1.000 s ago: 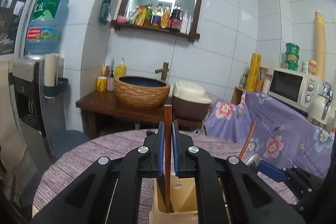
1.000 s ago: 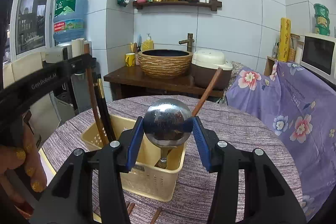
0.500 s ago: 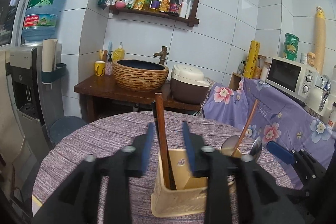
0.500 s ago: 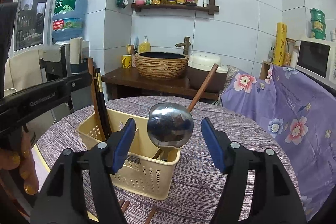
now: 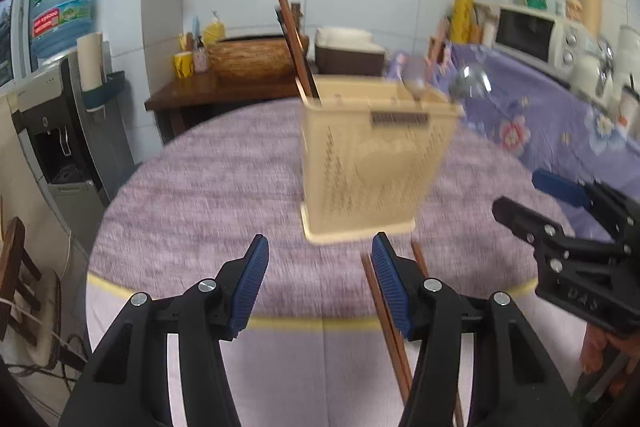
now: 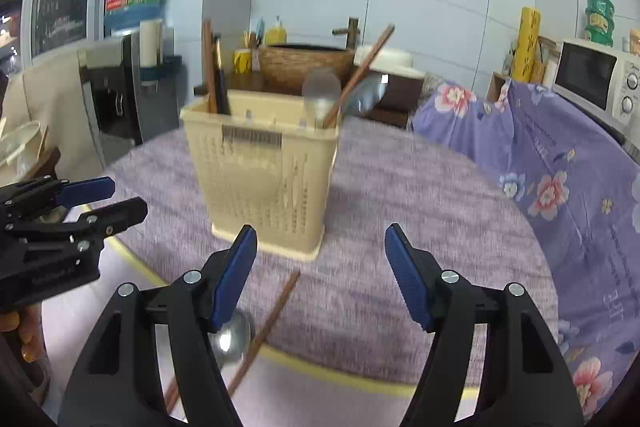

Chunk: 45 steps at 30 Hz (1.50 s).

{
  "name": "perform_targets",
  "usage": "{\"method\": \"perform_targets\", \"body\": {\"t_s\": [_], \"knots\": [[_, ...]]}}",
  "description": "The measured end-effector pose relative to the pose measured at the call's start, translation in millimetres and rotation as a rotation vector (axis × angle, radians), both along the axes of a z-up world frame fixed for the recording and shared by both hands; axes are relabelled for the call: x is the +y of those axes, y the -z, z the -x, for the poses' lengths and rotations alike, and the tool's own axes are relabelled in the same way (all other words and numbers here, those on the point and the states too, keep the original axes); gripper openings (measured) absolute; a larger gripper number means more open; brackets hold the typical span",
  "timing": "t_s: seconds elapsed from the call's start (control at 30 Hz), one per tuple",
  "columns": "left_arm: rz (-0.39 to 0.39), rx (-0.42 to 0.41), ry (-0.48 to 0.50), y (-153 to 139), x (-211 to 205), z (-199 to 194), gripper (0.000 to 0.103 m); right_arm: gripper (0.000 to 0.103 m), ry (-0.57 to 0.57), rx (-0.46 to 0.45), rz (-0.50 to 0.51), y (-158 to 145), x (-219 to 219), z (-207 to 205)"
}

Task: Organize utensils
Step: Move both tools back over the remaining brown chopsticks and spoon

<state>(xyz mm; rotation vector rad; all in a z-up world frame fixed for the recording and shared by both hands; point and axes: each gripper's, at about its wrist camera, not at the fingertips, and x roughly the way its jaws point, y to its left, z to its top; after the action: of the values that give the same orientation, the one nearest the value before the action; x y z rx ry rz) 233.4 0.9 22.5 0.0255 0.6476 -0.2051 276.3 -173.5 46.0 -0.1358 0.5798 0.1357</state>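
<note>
A cream utensil basket (image 5: 372, 155) (image 6: 264, 171) stands on the round purple table (image 5: 200, 187). Brown and dark chopsticks (image 5: 296, 47) (image 6: 210, 67) stand in its left part. Two metal spoons (image 6: 364, 95) and a brown chopstick (image 6: 360, 71) stand in its right part. My left gripper (image 5: 318, 283) is open and empty, drawn back near the table's front edge. My right gripper (image 6: 320, 267) is open and empty, also drawn back. Loose brown chopsticks (image 5: 384, 311) (image 6: 264, 331) and a metal spoon (image 6: 232, 339) lie at the table's front edge.
A water dispenser (image 5: 60, 107) stands left. A wooden stand with a woven basin (image 6: 304, 67) and a rice cooker (image 5: 348, 51) is behind the table. A purple floral cloth (image 6: 560, 163) with a microwave (image 6: 596, 79) is on the right.
Both grippers opened wider and pulled back and down from the basket. The chopstick and the spoon they let go of stay standing in the basket.
</note>
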Motion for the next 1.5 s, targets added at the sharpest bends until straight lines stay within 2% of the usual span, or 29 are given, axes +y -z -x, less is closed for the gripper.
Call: {"method": "perform_targets", "body": {"t_s": [0.07,0.17,0.27,0.5,0.87,1.0,1.17,1.4,1.5], "knots": [[-0.01,0.044,0.01,16.2,-2.5,10.4,0.054,0.067,0.008,0.039,-0.01,15.6,-4.1,8.5],[0.014,0.103,0.024,35.4,-3.8,23.1,0.05,0.067,0.03,0.091,-0.036,36.0,-12.5,20.6],[0.026,0.147,0.038,50.3,-8.4,31.6,0.048,0.067,0.05,0.111,-0.027,51.1,-17.0,32.1],[0.025,0.209,0.075,70.6,-25.3,42.1,0.043,0.067,0.065,0.146,-0.052,66.3,-25.6,41.1],[-0.024,0.217,0.058,73.8,-32.3,41.5,0.036,0.067,0.062,0.164,-0.051,67.6,-23.2,42.3],[-0.05,0.216,0.007,73.6,-20.5,38.9,0.036,0.067,0.042,0.195,-0.076,69.5,-20.2,40.3],[0.004,0.221,-0.042,73.1,1.3,36.0,0.036,0.067,-0.014,0.22,-0.1,73.1,-4.3,37.1],[0.033,0.208,0.02,66.6,-16.5,36.7,0.036,0.067,-0.019,0.229,-0.118,71.3,5.6,23.2],[0.017,0.214,0.041,70.9,-27.5,35.2,0.035,0.067,-0.001,0.259,-0.108,77.5,5.6,20.9]]}}
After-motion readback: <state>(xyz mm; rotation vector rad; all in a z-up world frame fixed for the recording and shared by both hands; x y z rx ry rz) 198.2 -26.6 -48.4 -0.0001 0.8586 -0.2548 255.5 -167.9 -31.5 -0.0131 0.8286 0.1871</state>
